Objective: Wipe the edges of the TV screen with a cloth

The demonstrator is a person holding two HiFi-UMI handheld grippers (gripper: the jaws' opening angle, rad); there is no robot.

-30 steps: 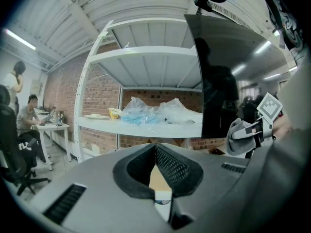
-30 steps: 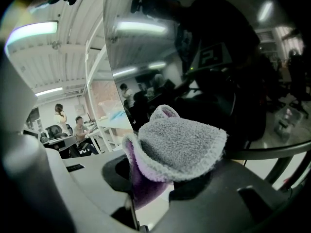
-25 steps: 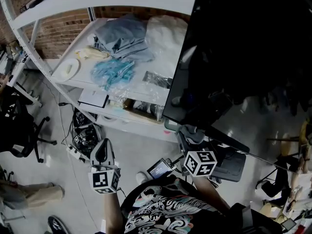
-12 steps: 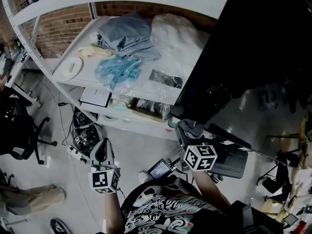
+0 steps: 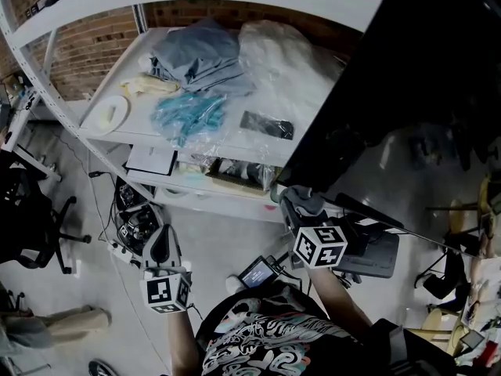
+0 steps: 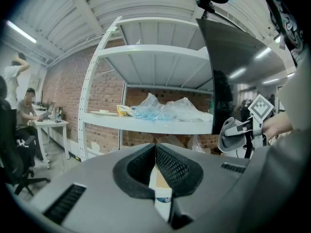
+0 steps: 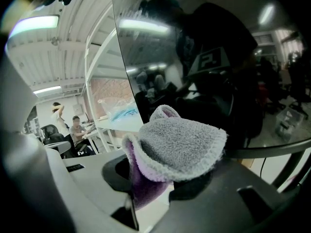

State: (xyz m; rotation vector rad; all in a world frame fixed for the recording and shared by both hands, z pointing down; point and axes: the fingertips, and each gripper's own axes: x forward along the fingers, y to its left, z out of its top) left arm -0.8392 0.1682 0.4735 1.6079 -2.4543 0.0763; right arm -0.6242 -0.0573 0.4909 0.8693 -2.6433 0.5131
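Note:
A big black TV screen [image 5: 423, 77] fills the upper right of the head view, and its glossy face [image 7: 194, 57] takes up most of the right gripper view. My right gripper [image 5: 296, 207] is shut on a folded grey cloth [image 7: 177, 142] with a purple underside. The cloth [image 5: 301, 200] sits right at the screen's lower left corner; contact cannot be told. My left gripper [image 5: 162, 245] hangs low at the left, away from the screen, its jaws shut with nothing between them [image 6: 156, 165].
A white metal shelf [image 5: 227, 143] stands left of the TV, holding folded grey fabric [image 5: 196, 57], plastic bags [image 5: 184, 112] and a plate [image 5: 108, 112]. Below lie cables and a power strip [image 5: 129, 225]. An office chair [image 5: 31, 218] stands at the far left. People sit at desks [image 6: 29, 113] in the background.
The head view has shifted, so the TV's left edge sits further right and the shelf shows more. The right gripper with the cloth stays at the lower left corner. The left gripper has barely moved.

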